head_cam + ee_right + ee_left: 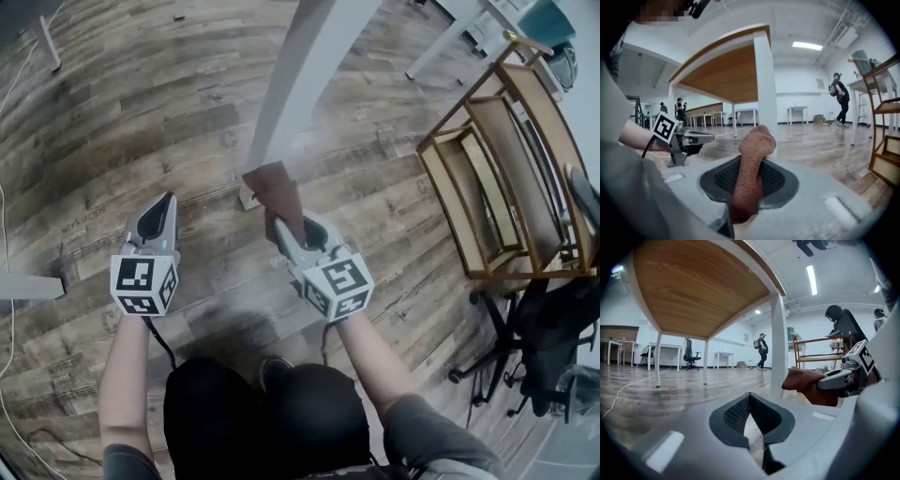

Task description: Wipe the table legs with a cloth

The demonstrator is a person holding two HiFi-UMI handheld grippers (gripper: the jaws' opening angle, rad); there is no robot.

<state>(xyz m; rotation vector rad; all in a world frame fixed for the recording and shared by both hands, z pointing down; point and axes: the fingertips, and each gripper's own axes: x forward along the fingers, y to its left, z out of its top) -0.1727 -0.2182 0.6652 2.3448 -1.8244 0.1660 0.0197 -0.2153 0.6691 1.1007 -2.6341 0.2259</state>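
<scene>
A white table leg (291, 84) slants down to its foot on the wood floor. A brown cloth (275, 190) is bunched against the leg's lower end, with my right gripper (277, 223) shut on it. In the right gripper view the cloth (752, 164) sticks up between the jaws, in front of the leg (765, 89). My left gripper (167, 200) hovers left of the leg, shut and holding nothing. In the left gripper view its jaws (750, 397) meet at the tip, and the leg (778, 348) and cloth (808, 383) lie ahead to the right.
A wooden shelf rack (497, 159) stands to the right, with a black office chair (544, 347) near it. Another white table leg (441, 42) is at the top right. A thin cable (5, 234) runs along the floor at the left. The table's wooden underside (693, 291) is overhead.
</scene>
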